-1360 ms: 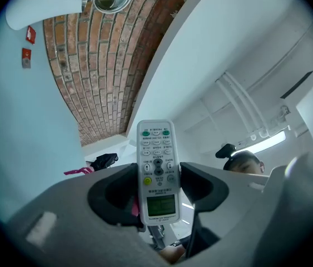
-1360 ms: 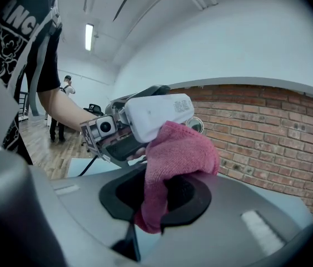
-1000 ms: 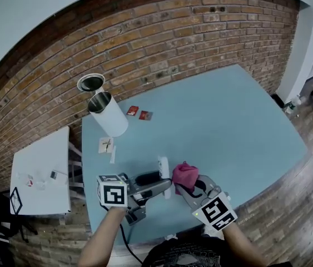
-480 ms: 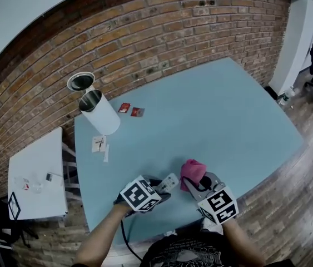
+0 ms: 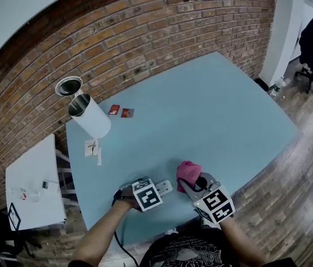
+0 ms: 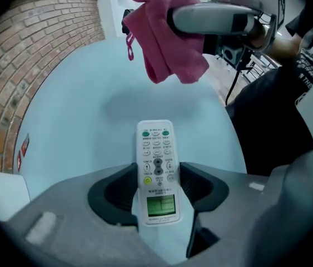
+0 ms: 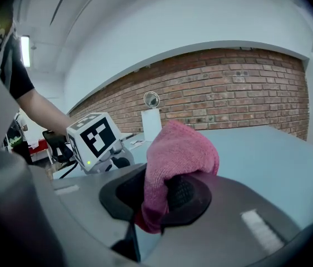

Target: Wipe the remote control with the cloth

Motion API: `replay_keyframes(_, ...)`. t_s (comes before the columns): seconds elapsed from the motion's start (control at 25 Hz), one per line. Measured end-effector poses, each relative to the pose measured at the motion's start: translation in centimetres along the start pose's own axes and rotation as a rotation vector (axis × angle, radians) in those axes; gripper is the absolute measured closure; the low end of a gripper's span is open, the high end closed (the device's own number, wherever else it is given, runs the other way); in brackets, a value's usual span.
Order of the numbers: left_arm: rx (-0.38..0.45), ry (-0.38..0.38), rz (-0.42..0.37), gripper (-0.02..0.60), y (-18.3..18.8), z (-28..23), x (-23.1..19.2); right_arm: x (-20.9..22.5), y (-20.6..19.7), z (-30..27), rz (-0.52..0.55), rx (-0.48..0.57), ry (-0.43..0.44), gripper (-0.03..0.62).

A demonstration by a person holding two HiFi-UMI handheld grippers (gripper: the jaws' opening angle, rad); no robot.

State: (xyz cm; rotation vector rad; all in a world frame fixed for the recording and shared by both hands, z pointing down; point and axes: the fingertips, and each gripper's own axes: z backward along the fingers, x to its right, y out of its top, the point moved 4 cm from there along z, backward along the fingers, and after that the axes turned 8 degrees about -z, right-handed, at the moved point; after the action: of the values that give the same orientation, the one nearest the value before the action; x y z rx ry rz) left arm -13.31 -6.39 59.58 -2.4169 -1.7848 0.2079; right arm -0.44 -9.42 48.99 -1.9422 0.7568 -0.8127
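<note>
Table (image 5: 217,104), blue, both tongs working at its near edge. Right gripper (image 7: 164,196) clamped on cloth (image 7: 181,149): pink, soft, limp, surely light; pinched at a fold, so a loose lobe bulges forward as wiping face. Left gripper (image 6: 157,177) points steeply down, jaws closed on the long edges of remote control (image 6: 156,146), held low over the table, near the cloth. Remote judged light, rigid, smooth plastic, apt to slip; side grip low on the body leaves the buttons free
</note>
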Motion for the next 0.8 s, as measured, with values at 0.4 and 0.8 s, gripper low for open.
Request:
replay_keyframes(0.4,-0.019,-0.056,-0.037,0.333,-0.2,-0.7,0.0,-0.8,-0.7,-0.1,0.005,-0.011,-0.008,0.528)
replay_keyframes(0.8,0.032,0.002,-0.079,0.314,-1.4,0.4,0.1,-2.2,-0.6,-1.5,-0.011,-0.007,0.011,0.528)
